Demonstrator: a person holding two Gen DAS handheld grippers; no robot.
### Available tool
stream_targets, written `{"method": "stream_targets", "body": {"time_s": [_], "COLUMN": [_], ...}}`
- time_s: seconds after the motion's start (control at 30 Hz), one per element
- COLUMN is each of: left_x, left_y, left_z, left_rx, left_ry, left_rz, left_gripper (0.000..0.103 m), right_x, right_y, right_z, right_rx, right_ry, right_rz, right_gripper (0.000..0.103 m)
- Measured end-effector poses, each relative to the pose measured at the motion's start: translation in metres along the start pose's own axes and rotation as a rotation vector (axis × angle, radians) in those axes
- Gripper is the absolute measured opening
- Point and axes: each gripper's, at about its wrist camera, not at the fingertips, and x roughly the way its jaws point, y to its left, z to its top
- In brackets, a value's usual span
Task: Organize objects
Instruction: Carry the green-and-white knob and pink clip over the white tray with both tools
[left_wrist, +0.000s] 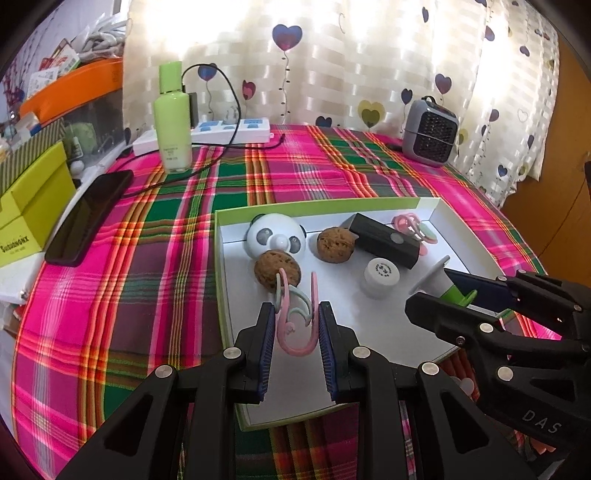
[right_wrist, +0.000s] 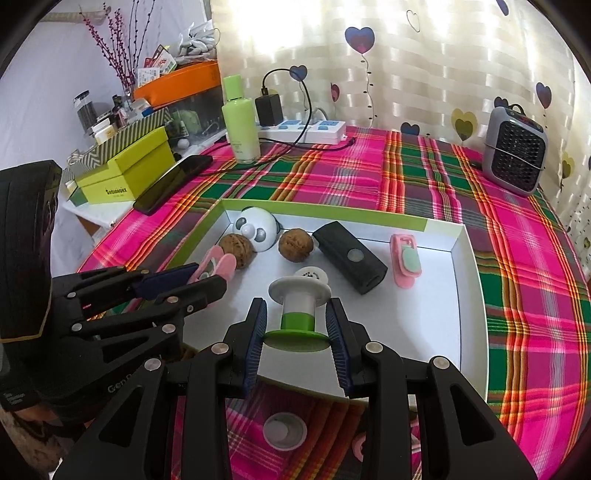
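Observation:
My left gripper (left_wrist: 297, 317) is shut on a pink and mint clip (left_wrist: 295, 314) and holds it over the near left part of the white tray (left_wrist: 369, 350). My right gripper (right_wrist: 297, 321) is shut on a green and white spool (right_wrist: 299, 314) over the tray's near edge. In the tray lie a panda toy (left_wrist: 276, 240), two walnuts (left_wrist: 277, 271) (left_wrist: 335, 244), a black box (left_wrist: 386, 240), a white cap (left_wrist: 381, 277) and another pink clip (right_wrist: 405, 264).
A green bottle (left_wrist: 172, 118), a power strip (left_wrist: 221, 133) with cable, a phone (left_wrist: 88, 218) and yellow-green boxes (left_wrist: 29, 210) stand at the left back. A small grey heater (left_wrist: 428, 131) is at the back right. A white lid (right_wrist: 284, 430) lies on the plaid cloth below my right gripper.

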Motion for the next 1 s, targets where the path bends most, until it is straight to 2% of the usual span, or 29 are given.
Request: {"method": "stream_targets", "body": {"time_s": [0.33, 0.8, 1.0], "left_x": [0.006, 0.007, 0.008], "left_y": [0.000, 0.000, -0.001], "left_z": [0.004, 0.004, 0.003], "left_rx": [0.017, 0.035, 0.041], "left_ry": [0.006, 0.015, 0.014], "left_rz": [-0.002, -0.005, -0.001], "left_gripper": [0.021, 0.021, 0.021], "right_x": [0.006, 0.027, 0.030], "right_y": [0.004, 0.004, 0.002], "right_z": [0.003, 0.001, 0.001], "right_rx": [-0.028, -0.058, -0.057], "right_ry": [0.021, 0.102, 0.104], "right_rz": [0.012, 0.049, 0.053], "right_gripper": [0.035, 0.035, 0.035]}}
